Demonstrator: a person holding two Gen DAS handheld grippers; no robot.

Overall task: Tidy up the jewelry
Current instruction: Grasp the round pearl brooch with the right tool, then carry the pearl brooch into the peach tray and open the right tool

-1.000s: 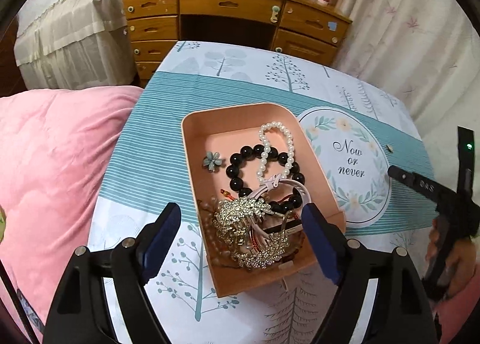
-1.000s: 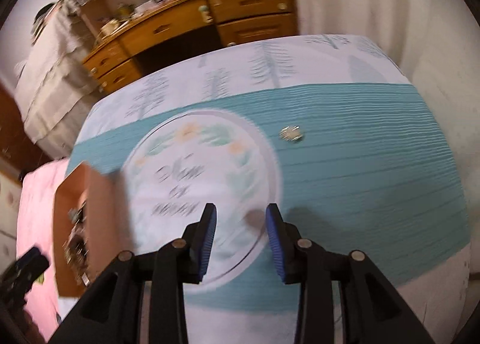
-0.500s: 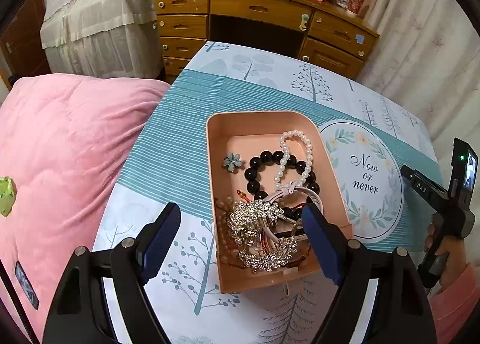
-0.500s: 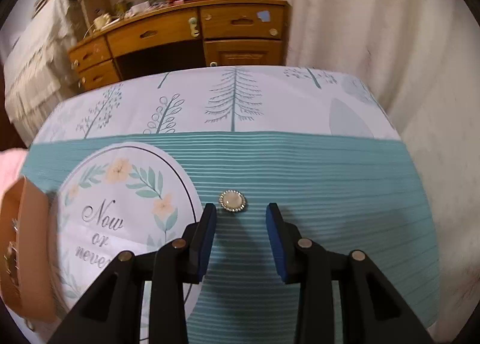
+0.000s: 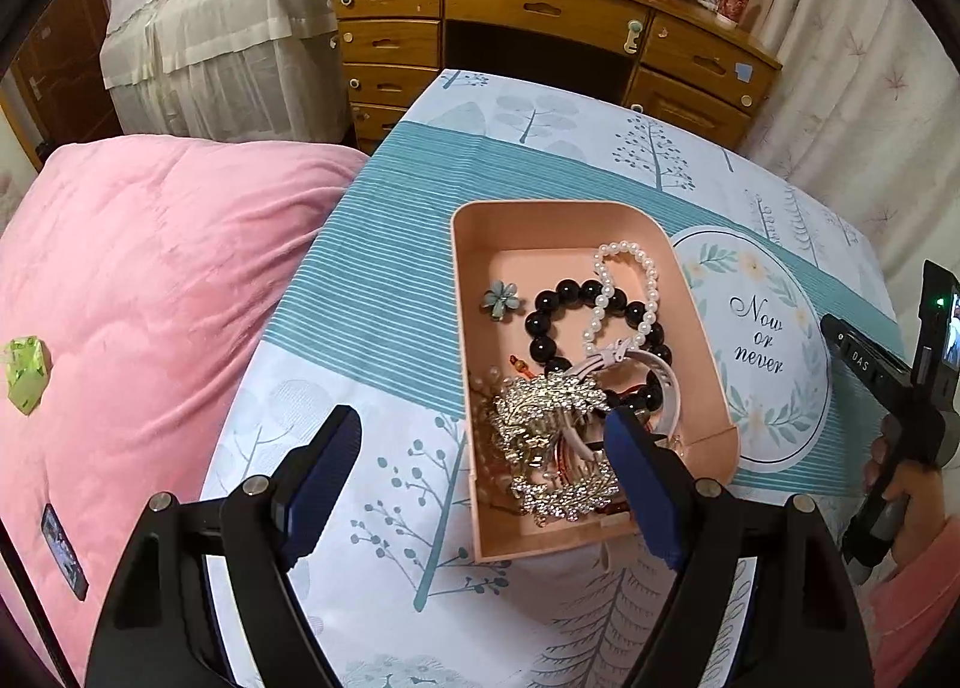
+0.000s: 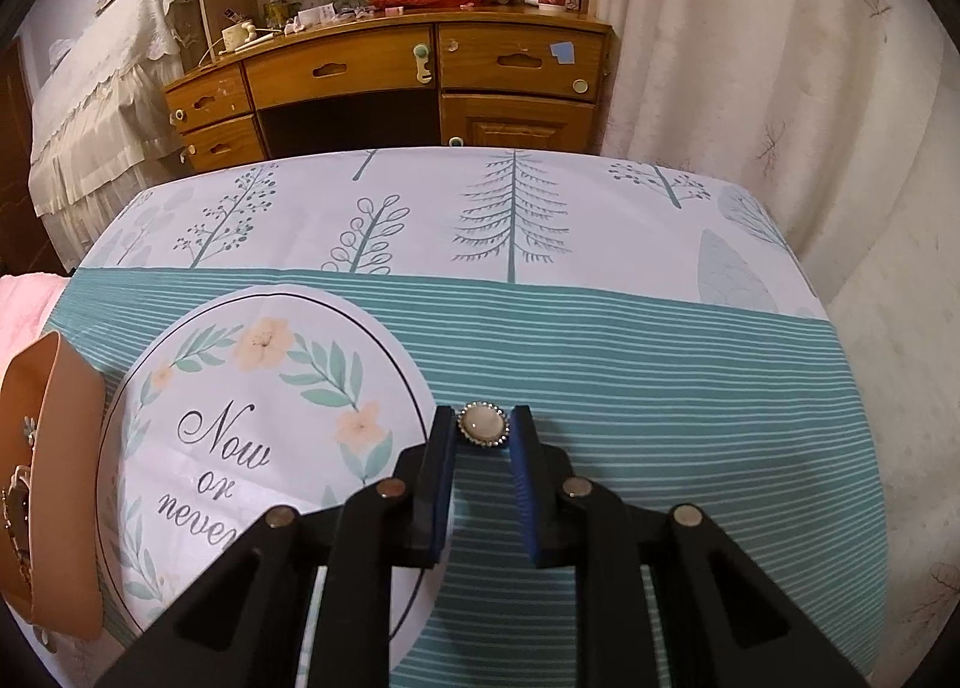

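Right gripper [image 6: 483,428] of mine has just been closing, and its two blue pads now stand against either side of the small round brooch [image 6: 483,426], a pale domed stone in a beaded silver rim. I read that as a pinch on the rim, though the piece seems to lie on the tablecloth [image 6: 660,364] with nothing lifted yet. It sits on the teal striped band, just beside the edge of the round "Now or never" print [image 6: 240,424], toward the middle of the table rather than any corner.

I judge it light and stiff: metal and stone, nothing that will bend. The polished dome would be slippery, so the beaded rim is the place to take hold, low, across its widest part. A piece this small could squirt out or tip if the pads ride up onto the dome. The cloth is soft and may wrinkle under the fingertips, so I would watch for catching fabric with it.

My left gripper [image 5: 483,478] hangs wide open with nothing in it, above the near end of the pink tray [image 5: 540,220], which lies toward the left edge of the table. Inside are a black bead bracelet [image 5: 552,322], a pearl strand [image 5: 630,268], a little flower piece [image 5: 500,299] and a tangle of rhinestone pieces [image 5: 552,418].
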